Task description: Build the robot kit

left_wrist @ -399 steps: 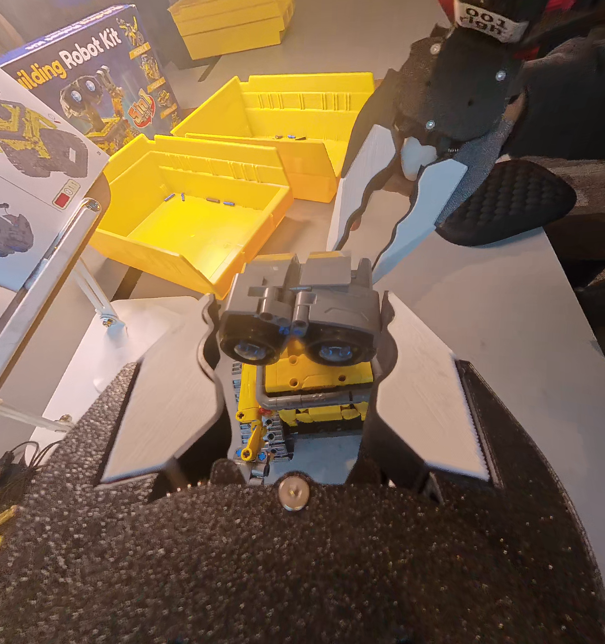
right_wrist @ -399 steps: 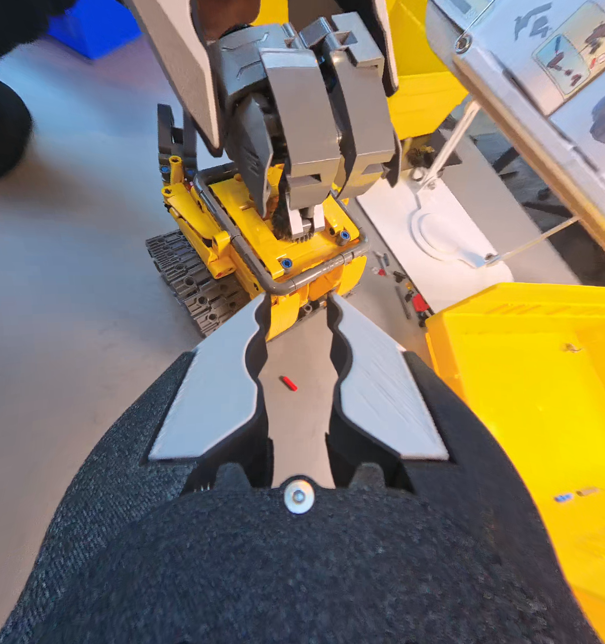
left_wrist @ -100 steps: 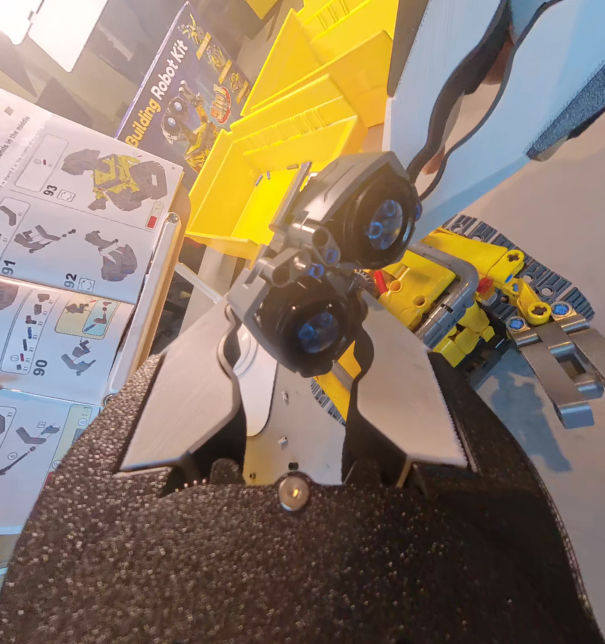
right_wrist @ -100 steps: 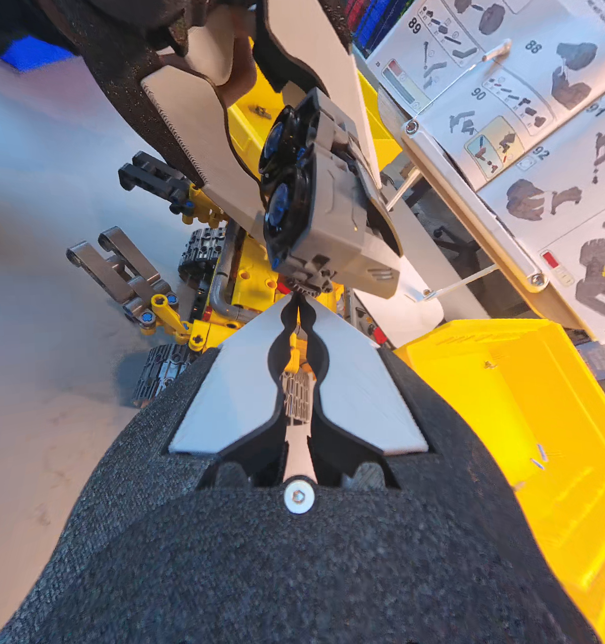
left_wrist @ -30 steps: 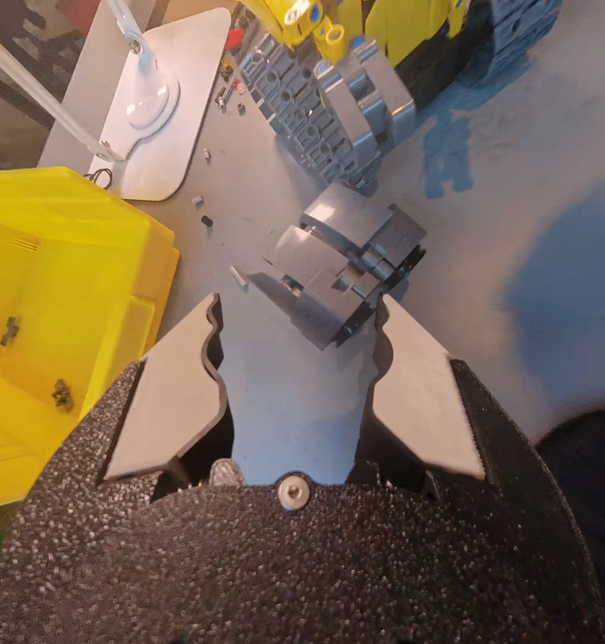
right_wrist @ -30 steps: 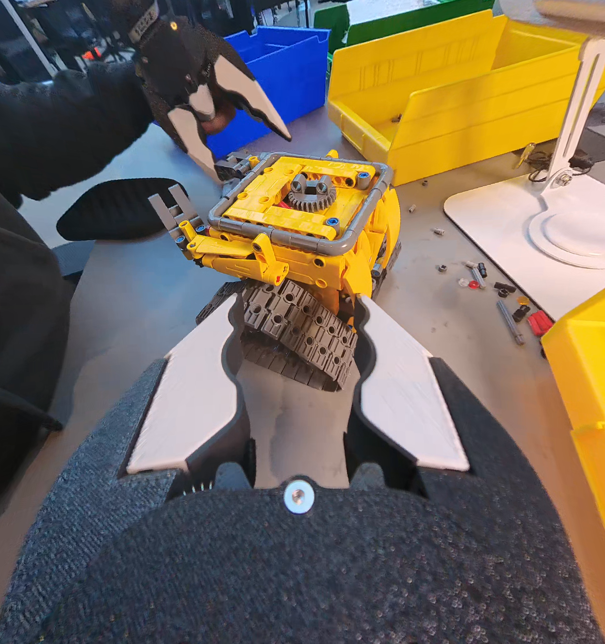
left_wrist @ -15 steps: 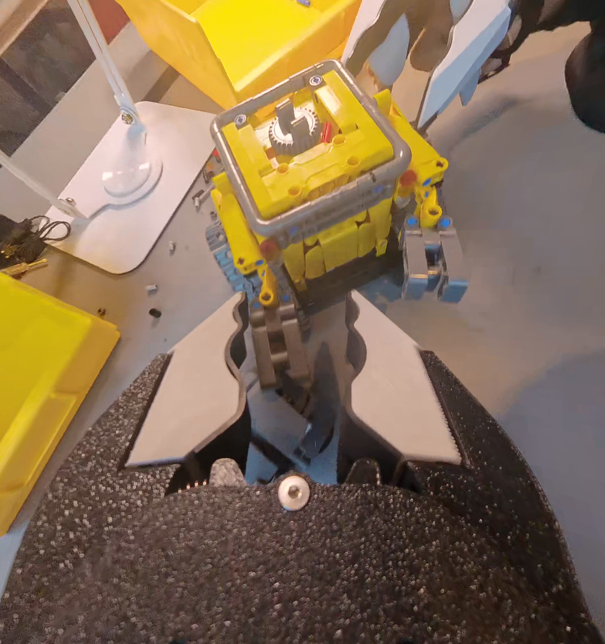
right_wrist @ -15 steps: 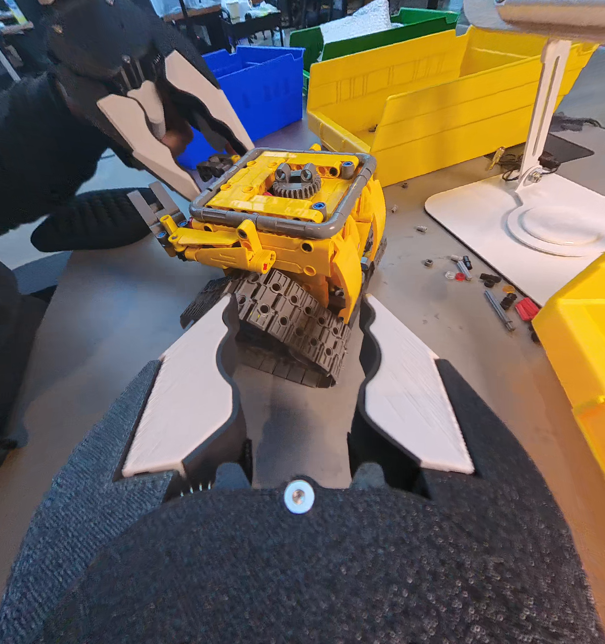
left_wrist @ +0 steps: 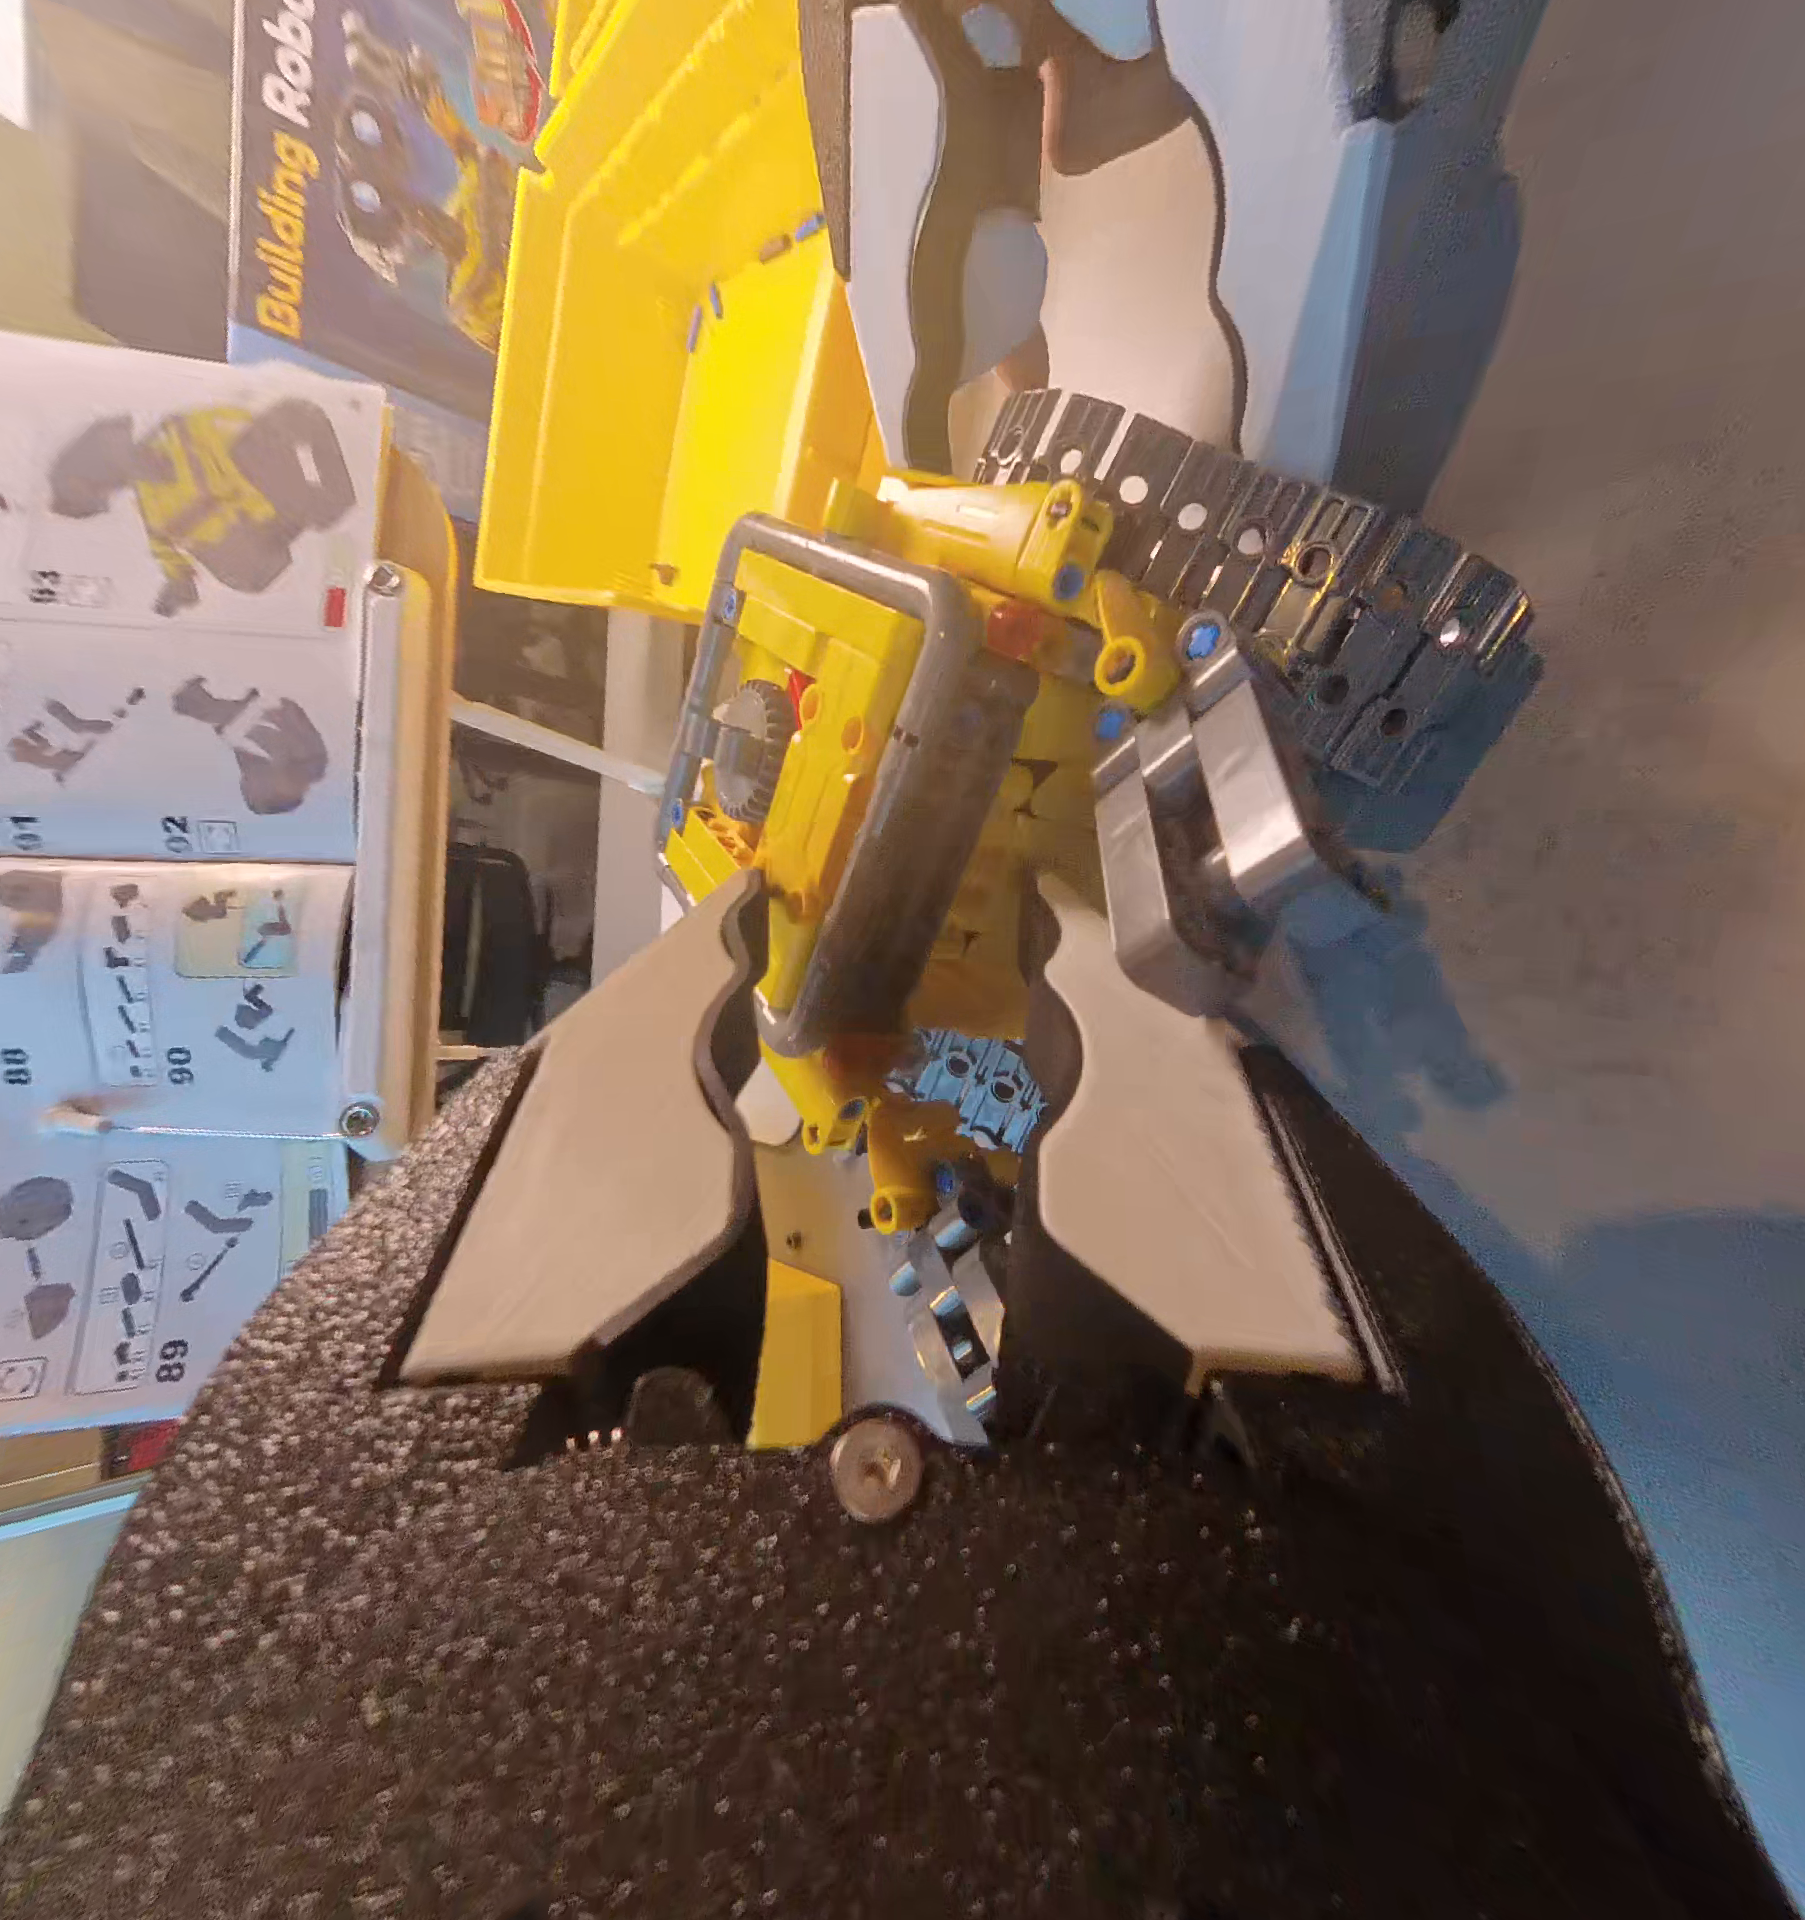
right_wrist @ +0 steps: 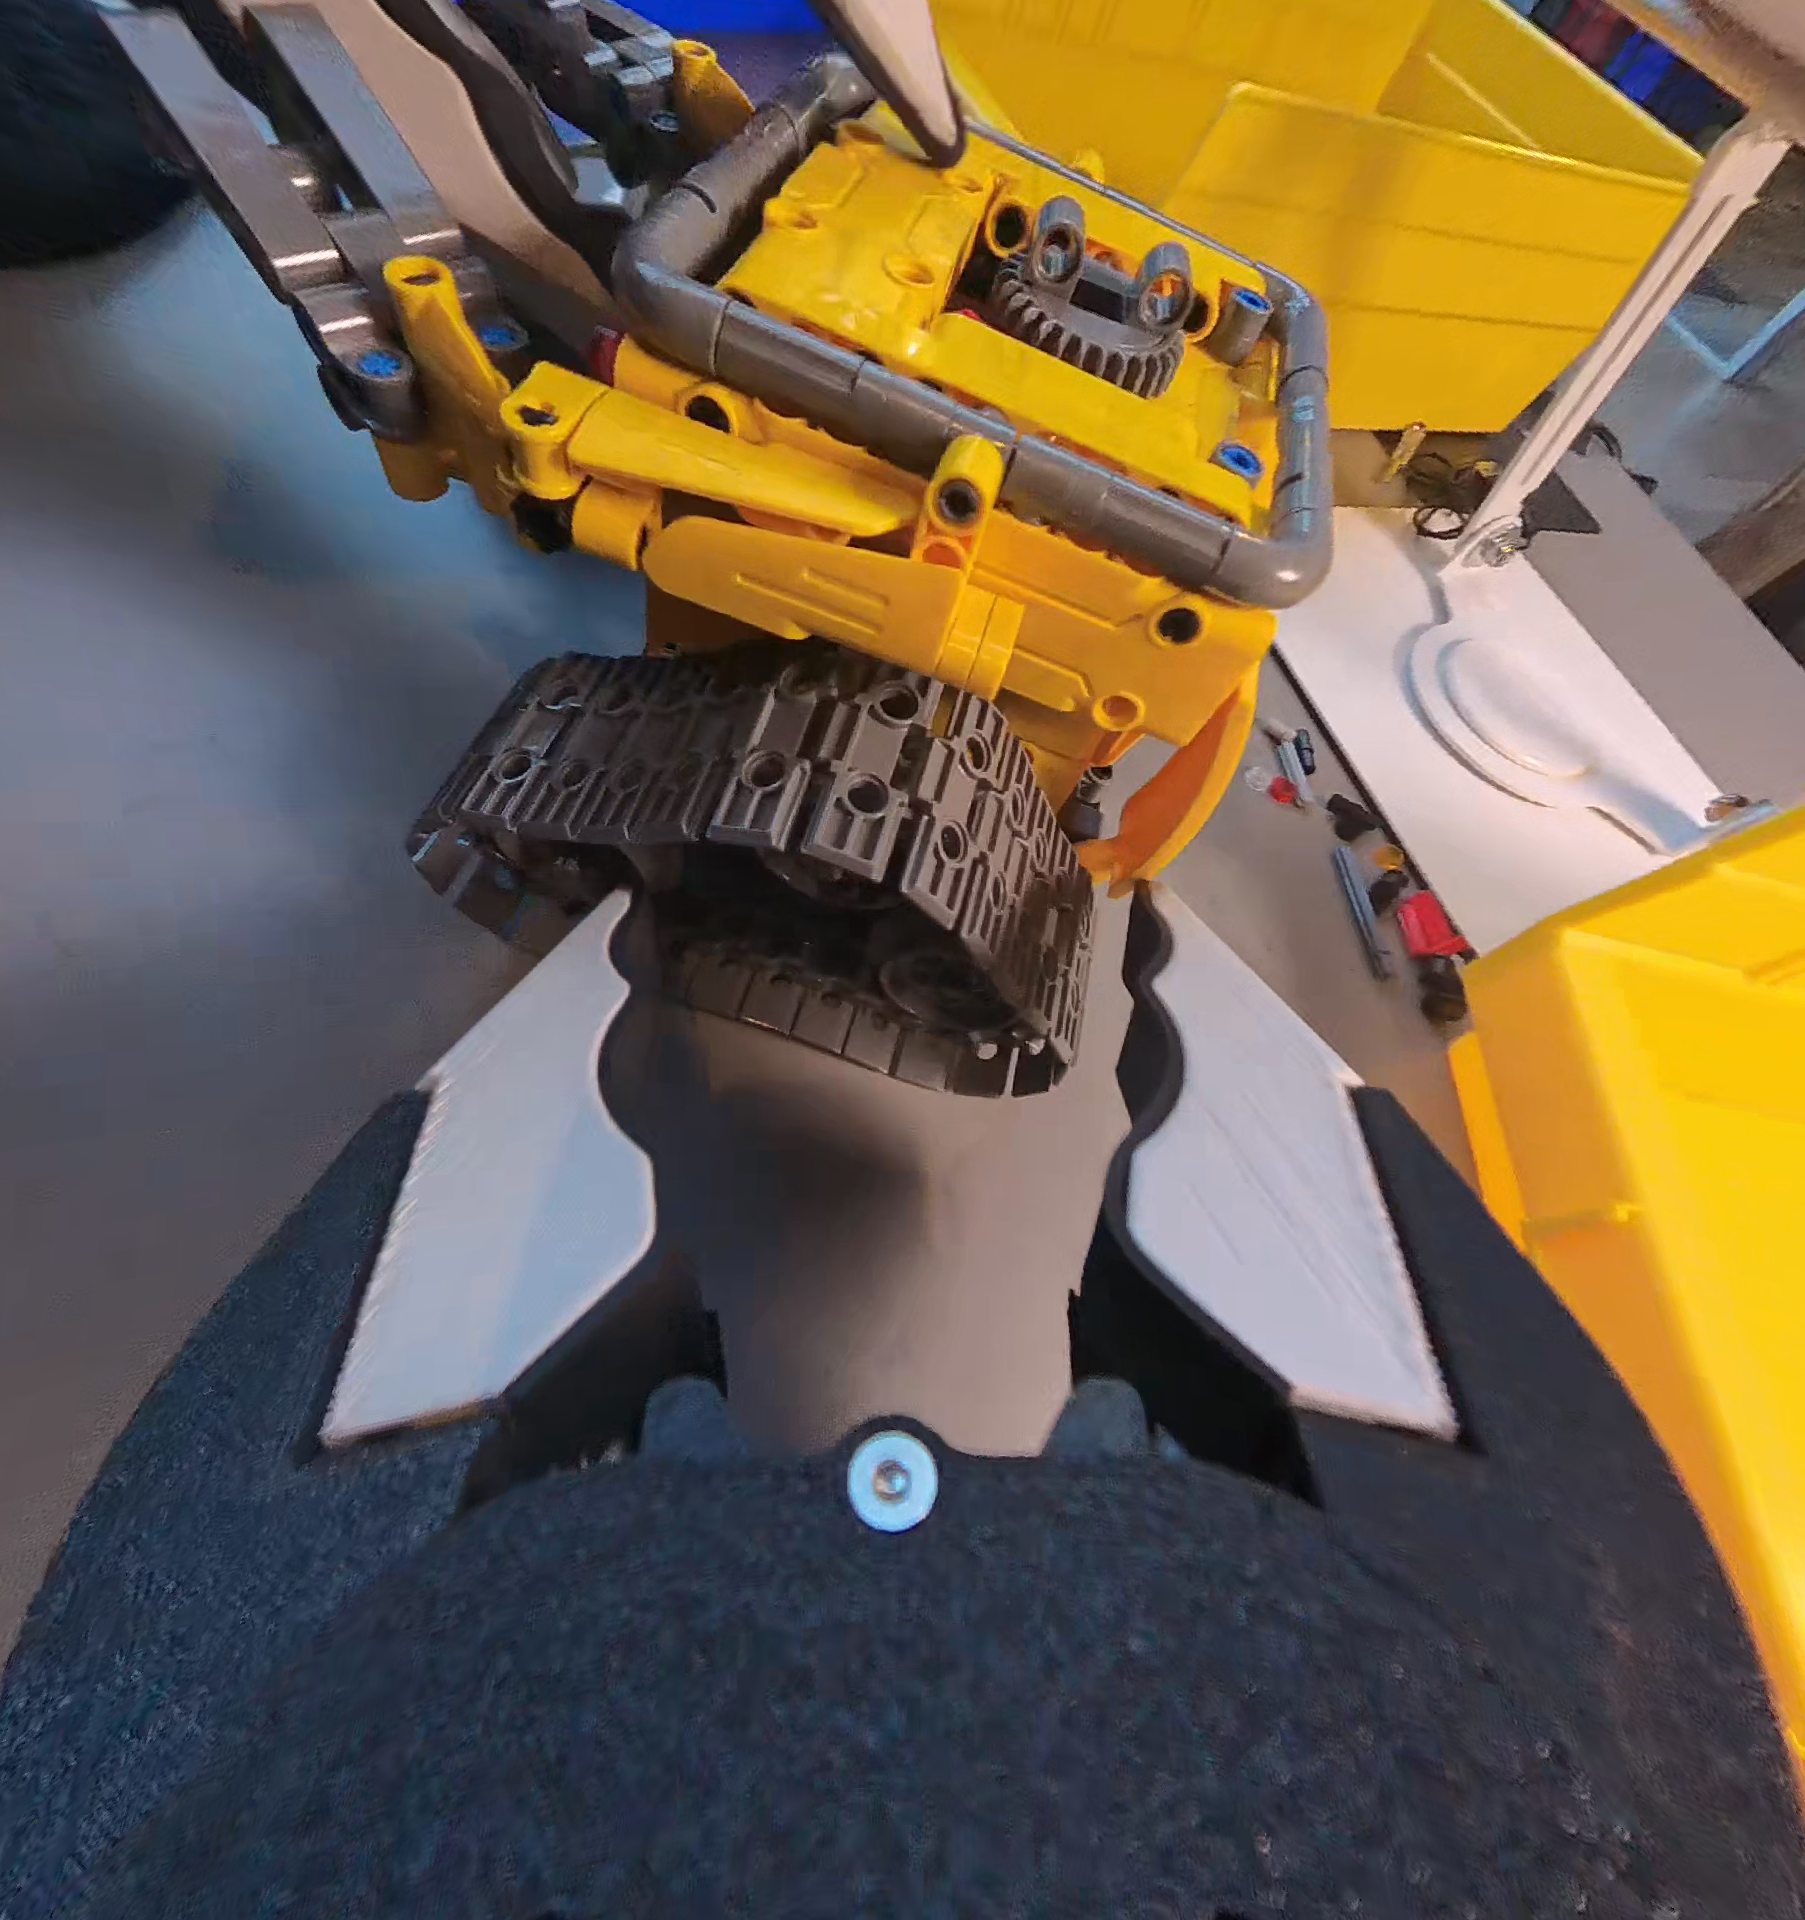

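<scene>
A yellow brick-built robot body with a grey top frame, a gear on top and black tracks is tilted over the grey table; no head is on it. My left gripper is shut on the body's upper part, and its fingers reach in from above in the right wrist view. My right gripper is open, with its tips on either side of the track's near end. Its fingers show behind the track. A grey claw arm hangs at the side.
Yellow bins stand behind and at the right. A white stand base has small loose parts beside it. An instruction booklet on a stand and a kit box are at the left. Spacing between my two grippers at the tips: around 10 cm.
The grey head came off the body and was laid down. Since half a second ago my left gripper has taken the body and tipped it, and my right gripper has moved up to the track.
</scene>
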### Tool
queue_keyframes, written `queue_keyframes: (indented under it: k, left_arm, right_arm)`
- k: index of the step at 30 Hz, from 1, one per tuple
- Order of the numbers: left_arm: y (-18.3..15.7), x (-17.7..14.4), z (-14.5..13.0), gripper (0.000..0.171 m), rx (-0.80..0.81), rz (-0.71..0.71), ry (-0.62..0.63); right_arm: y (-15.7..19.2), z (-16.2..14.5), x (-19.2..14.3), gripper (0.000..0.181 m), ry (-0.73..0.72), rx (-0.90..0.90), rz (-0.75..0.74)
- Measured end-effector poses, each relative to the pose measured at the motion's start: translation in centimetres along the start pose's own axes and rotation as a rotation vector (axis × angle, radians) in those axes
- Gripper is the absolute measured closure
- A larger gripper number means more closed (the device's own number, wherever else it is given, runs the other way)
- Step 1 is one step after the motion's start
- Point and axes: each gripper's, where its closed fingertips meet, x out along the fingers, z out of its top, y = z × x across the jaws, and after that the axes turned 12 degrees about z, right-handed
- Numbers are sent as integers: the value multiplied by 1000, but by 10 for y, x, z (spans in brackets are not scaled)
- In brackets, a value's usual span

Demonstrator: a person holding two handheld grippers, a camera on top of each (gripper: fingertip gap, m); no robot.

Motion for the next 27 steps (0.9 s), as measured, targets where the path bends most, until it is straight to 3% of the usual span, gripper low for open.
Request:
queue_keyframes:
  k: [1,2,4,6,7,11,16,22,25,27]
  left_arm:
    - [0,-1,1,125,2,16,-18]
    - [0,-2,2,128,-4,23,-35]
    - [3,-6,6,138,-30,12,-63]
    - [8,-10,10,151,-73,-7,-87]
    - [10,-10,11,151,-105,-23,-93]
    - [18,-11,18,152,-276,-98,-142]
    - [33,-21,29,152,-687,-289,-192]
    - [-1,-34,51,152,-1379,-776,-199]
    - [-29,-31,59,151,-1667,-943,-152]
    - [-46,-24,54,150,-1775,-964,-83]
  right_arm:
    - [-1,0,-3,98,-8,1,1]
    - [4,5,-6,123,-49,3,43]
    - [7,15,-12,134,-127,43,79]
    - [7,16,-15,138,-119,44,86]
    - [7,19,-17,147,-133,40,85]
    - [10,25,-24,148,-145,60,96]
    - [19,59,-56,160,-170,109,162]
    - [39,100,-90,174,101,182,279]
    - [38,92,-88,172,314,277,336]
    - [30,76,-78,172,411,368,346]
